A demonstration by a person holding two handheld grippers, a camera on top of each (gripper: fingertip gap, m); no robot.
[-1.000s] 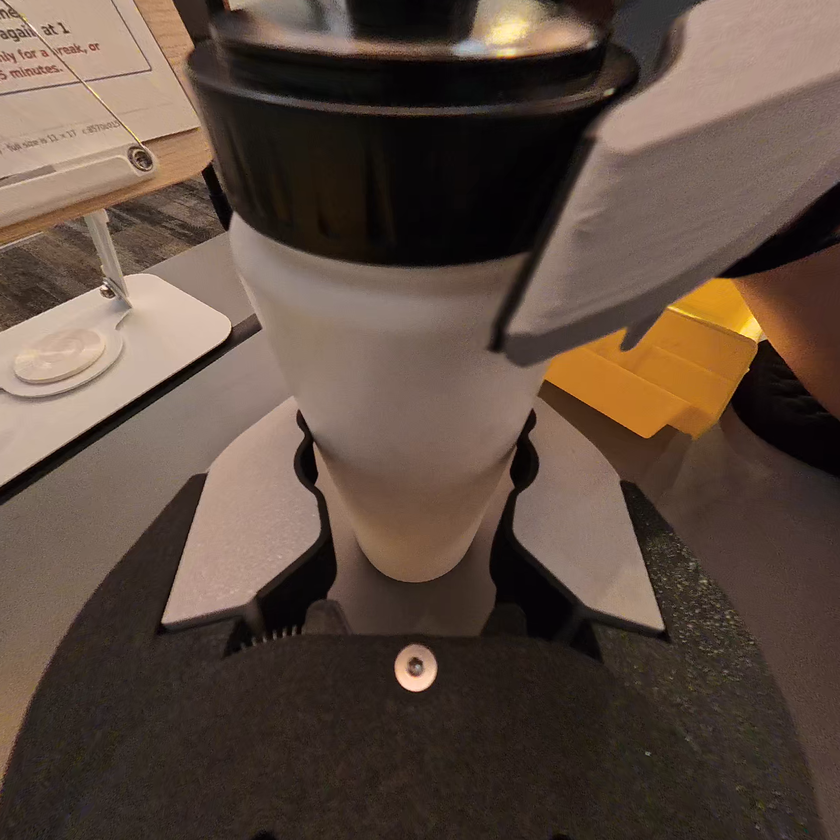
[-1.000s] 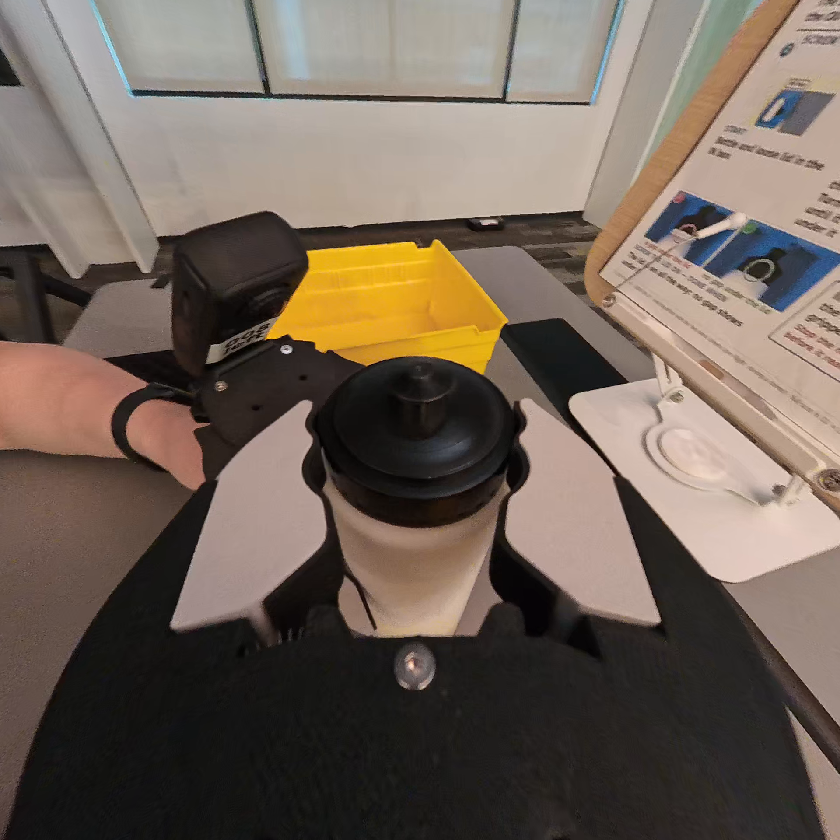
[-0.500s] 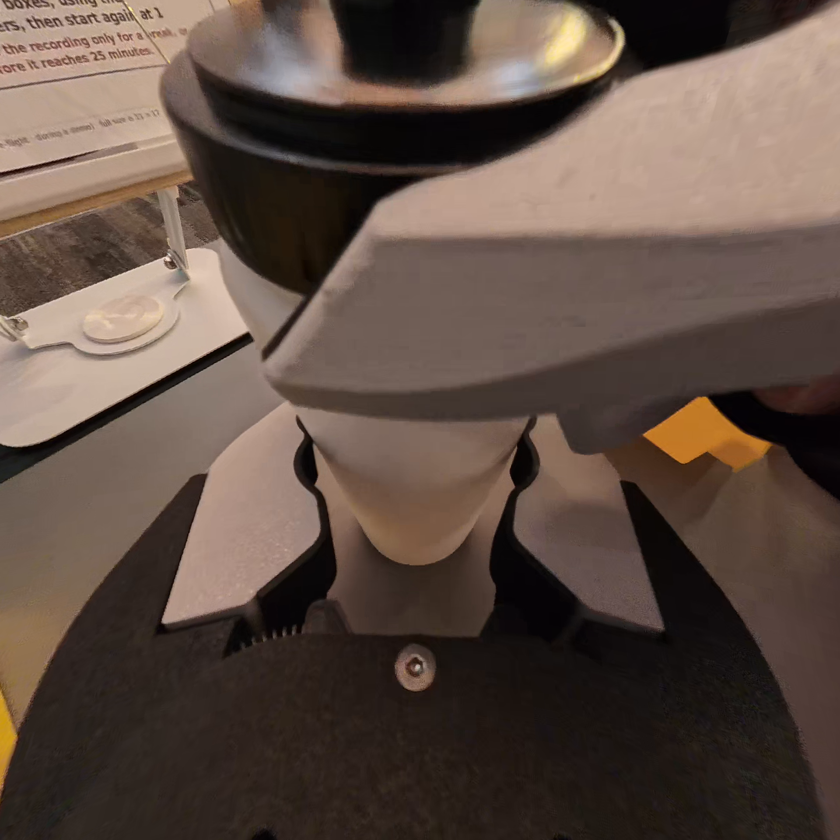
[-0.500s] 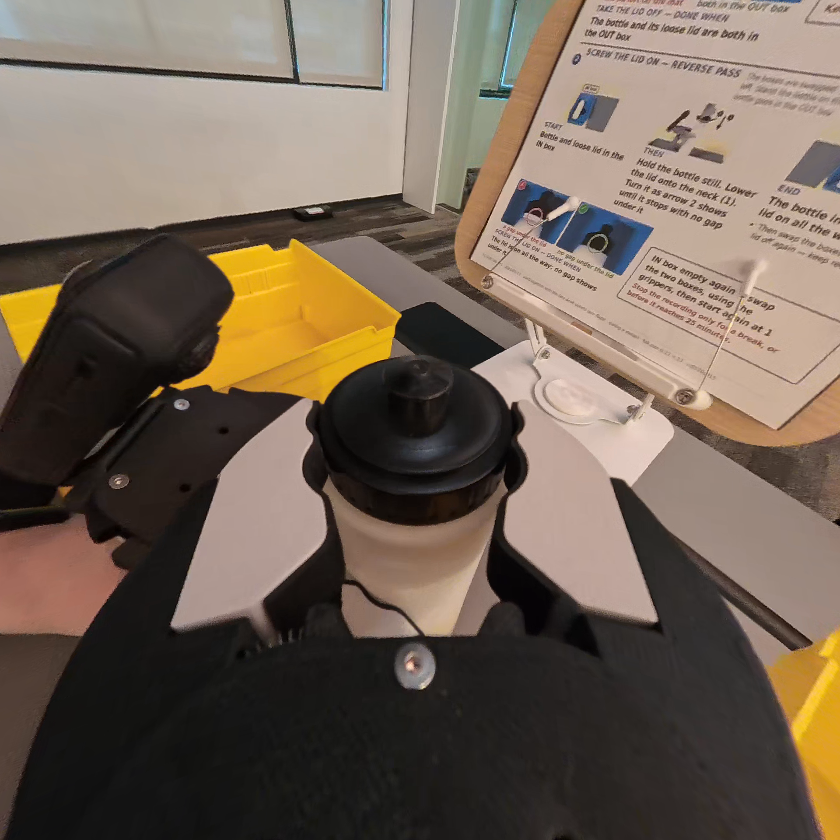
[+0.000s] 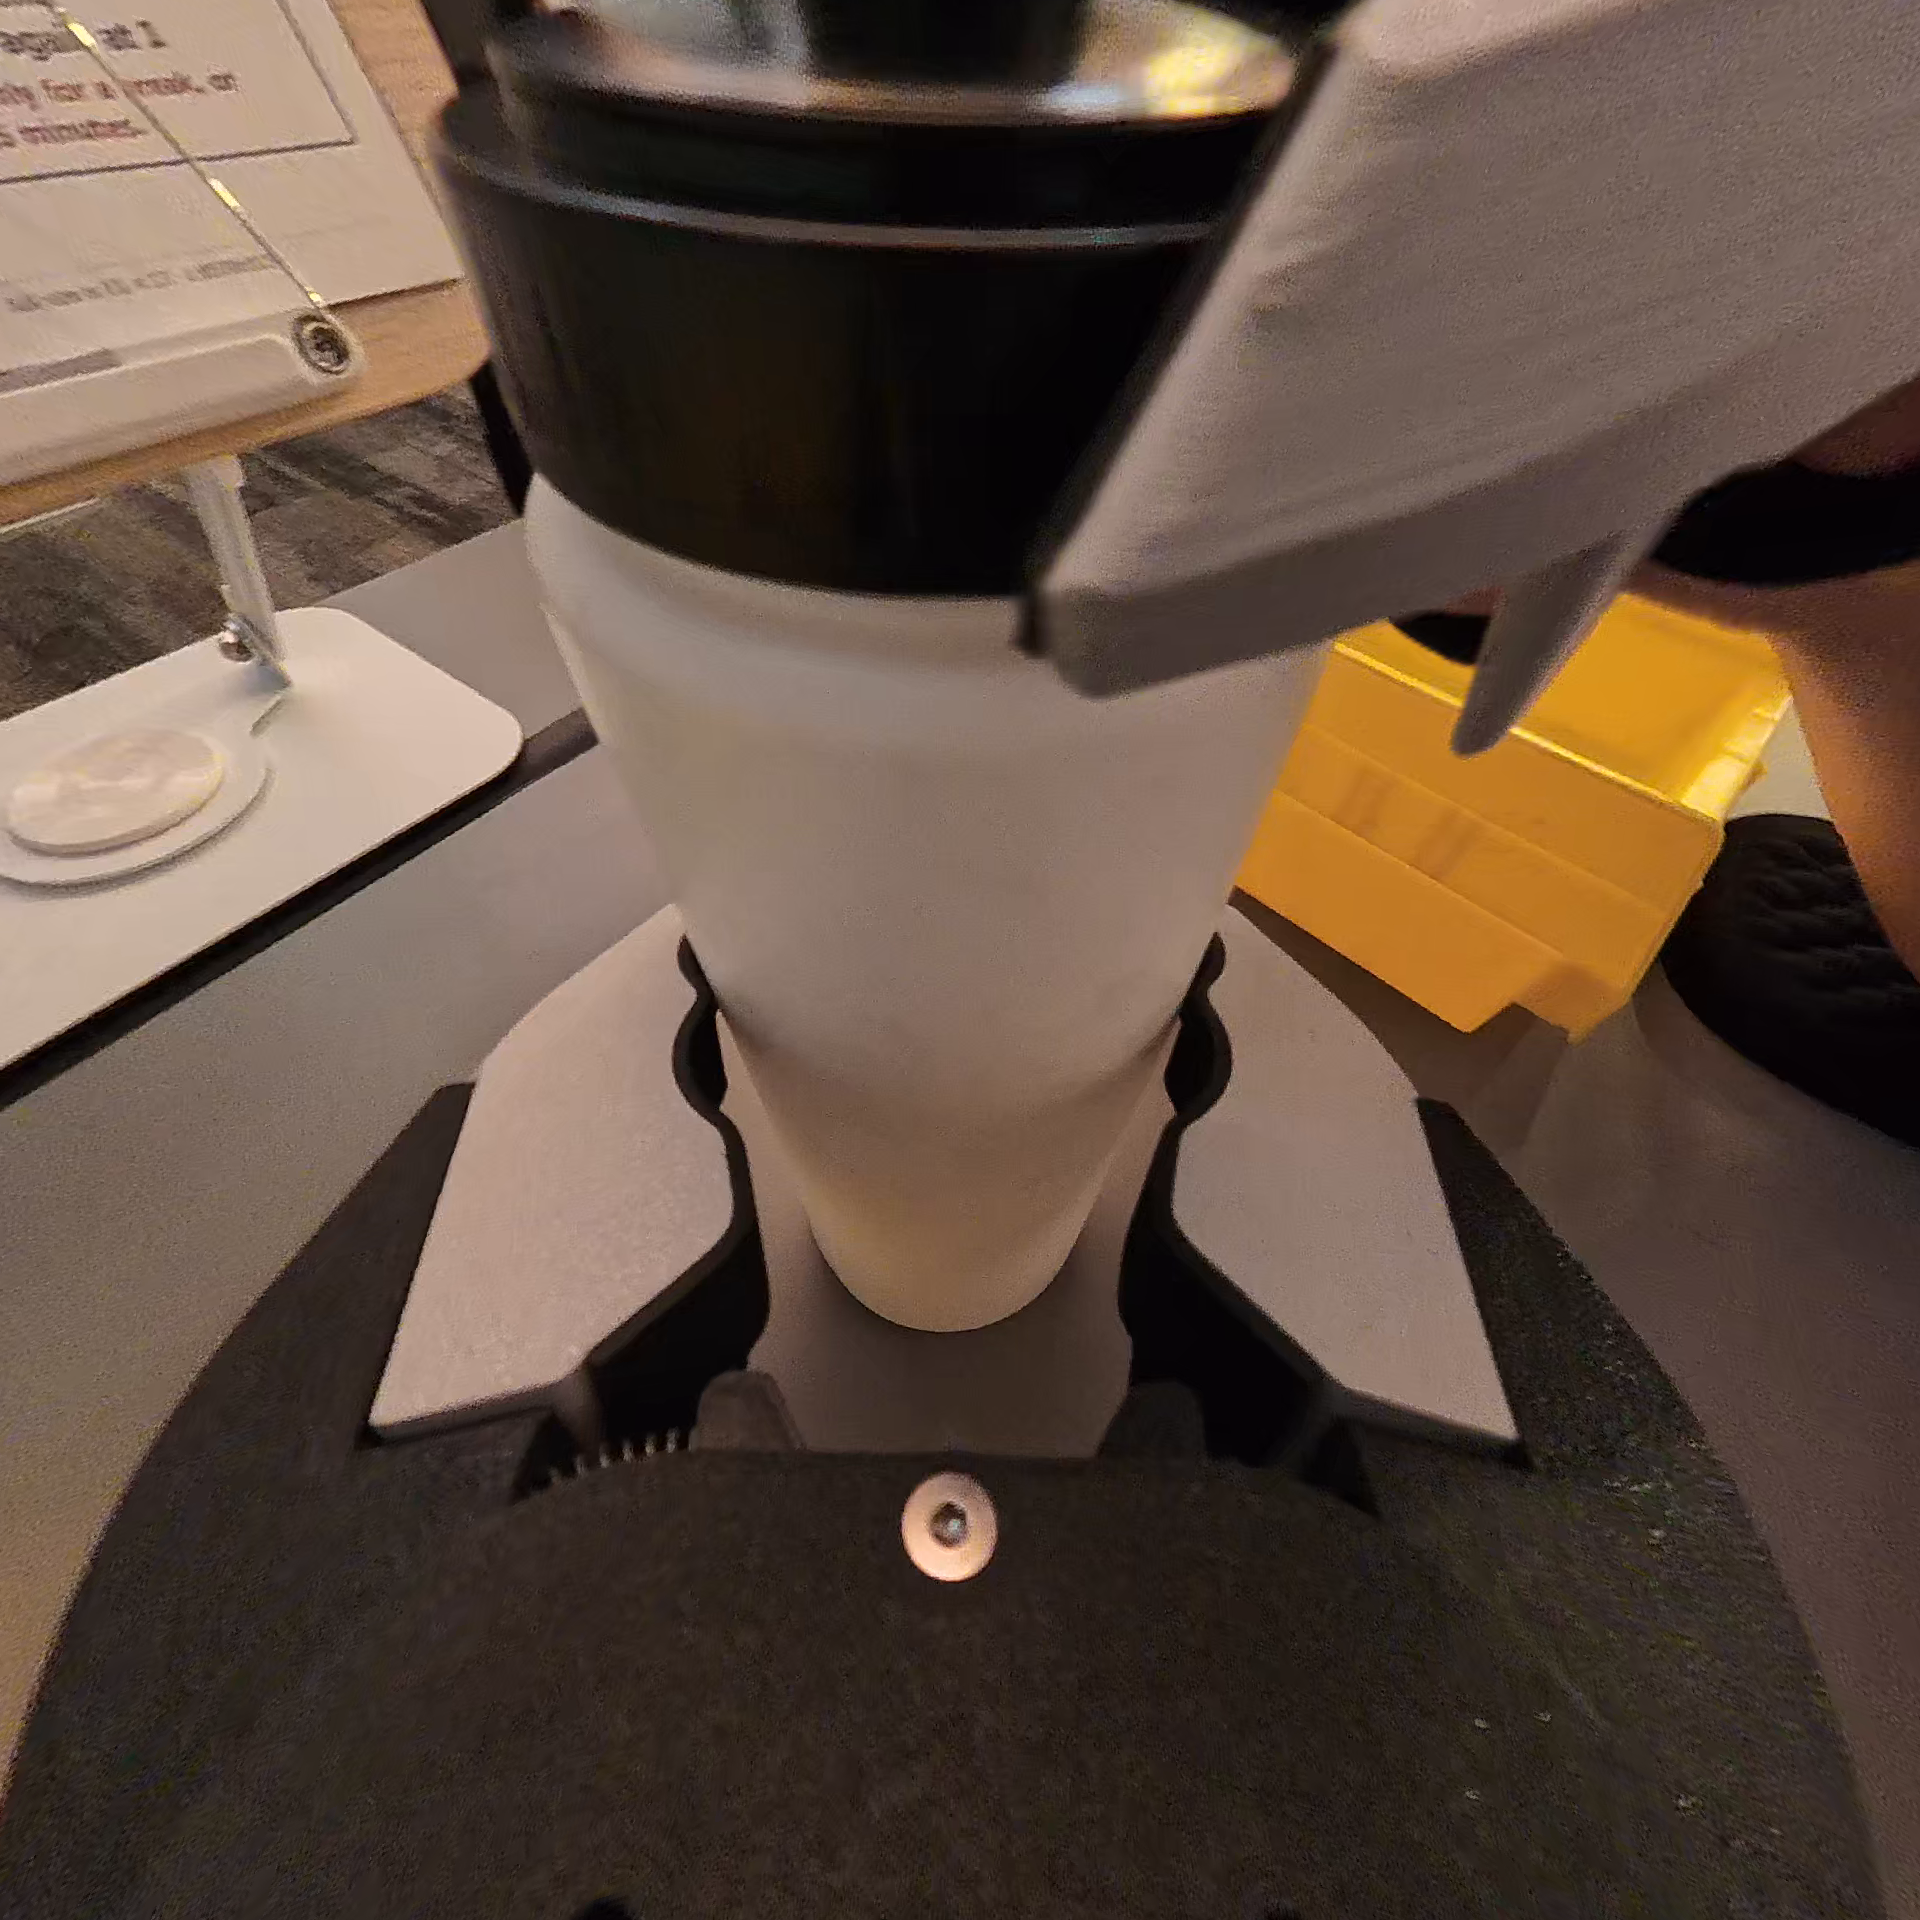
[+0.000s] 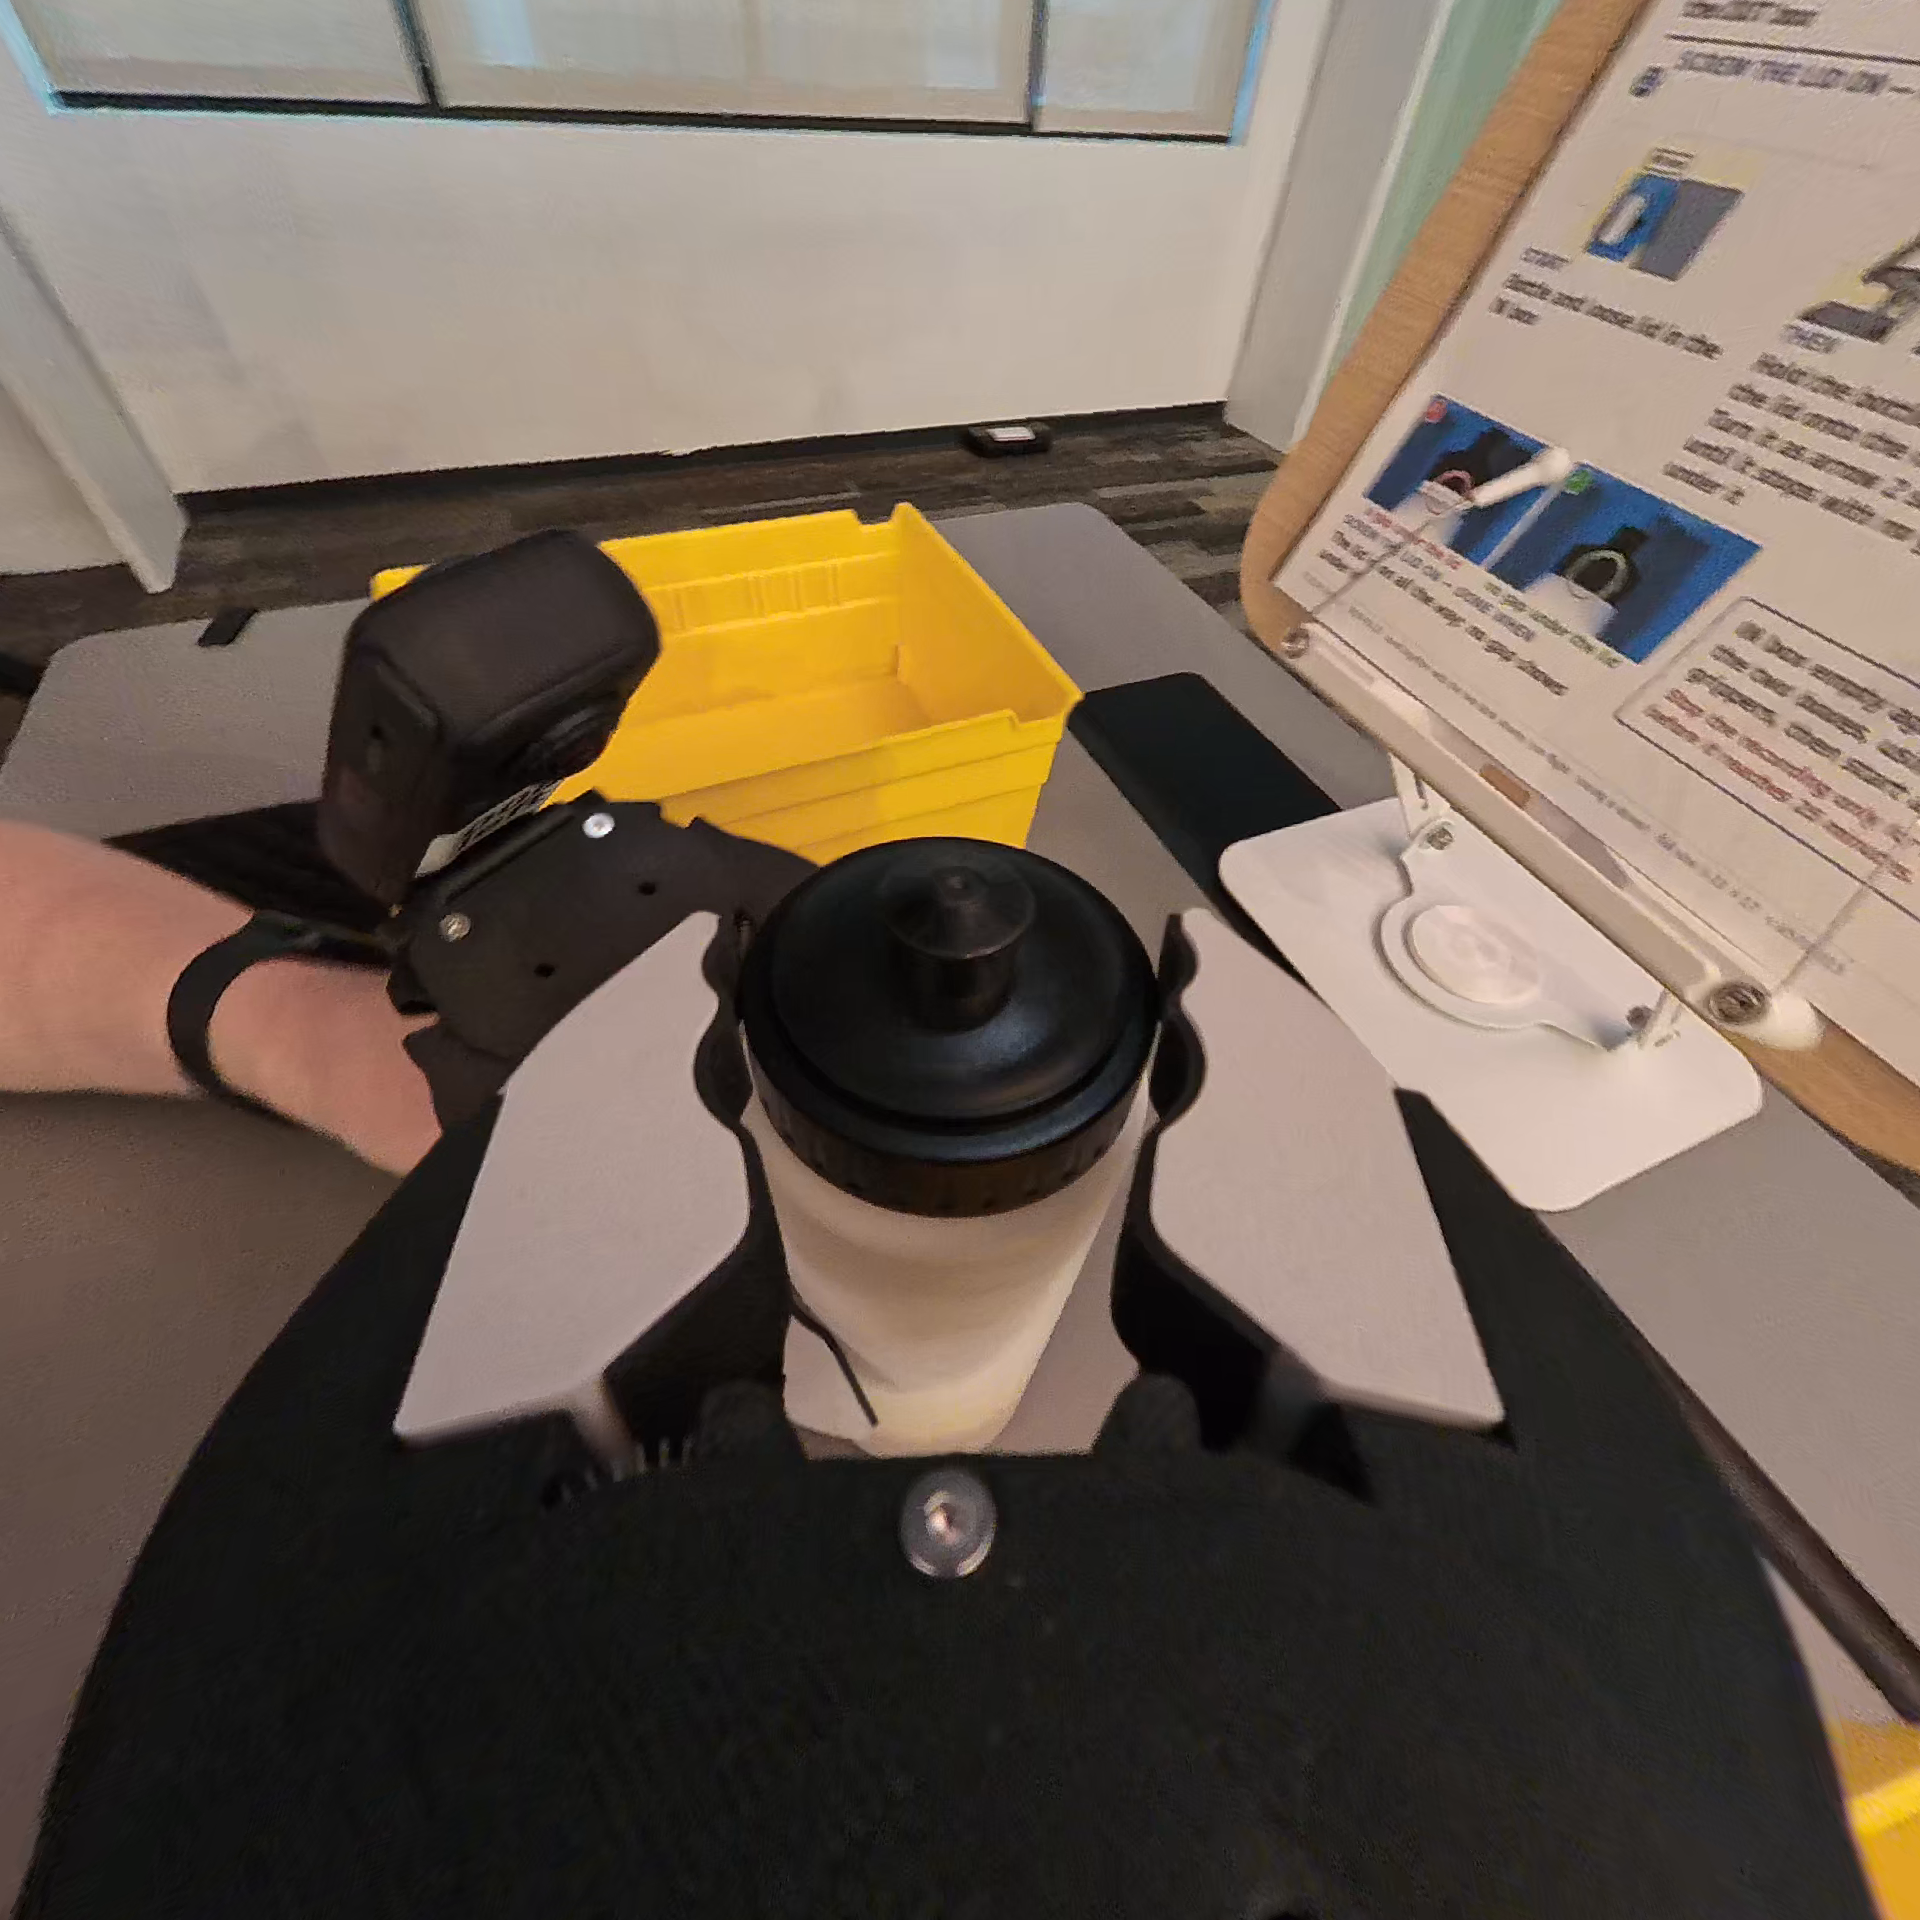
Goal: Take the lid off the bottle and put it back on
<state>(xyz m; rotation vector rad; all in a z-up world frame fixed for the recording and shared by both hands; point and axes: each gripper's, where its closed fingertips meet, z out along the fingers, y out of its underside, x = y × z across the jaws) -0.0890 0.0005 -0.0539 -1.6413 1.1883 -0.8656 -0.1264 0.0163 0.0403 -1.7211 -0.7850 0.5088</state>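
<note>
A white bottle (image 5: pixel 935 883) stands upright on the grey table, with its black lid (image 5: pixel 831 364) on the neck. My left gripper (image 5: pixel 951 966) is shut on the bottle's lower body. My right gripper (image 6: pixel 948 935) comes from above and is shut on the sides of the black lid (image 6: pixel 945 1060); the white bottle (image 6: pixel 925 1309) shows below it. One of the right gripper's grey fingers (image 5: pixel 1507 343) lies against the lid's right side in the left wrist view. The left gripper's black body (image 6: pixel 540 883) and the hand holding it show at left in the right wrist view.
A yellow bin (image 6: pixel 842 696) stands on the table behind the bottle and also shows in the left wrist view (image 5: pixel 1486 831). An instruction board (image 6: pixel 1621 499) on a white stand base (image 6: pixel 1507 1039) stands at the right. A black mat (image 6: pixel 1195 748) lies beside the bin.
My right gripper swung round the bottle's axis while on the lid, then swung back to about where it was a second ago. My left gripper kept its hold on the bottle.
</note>
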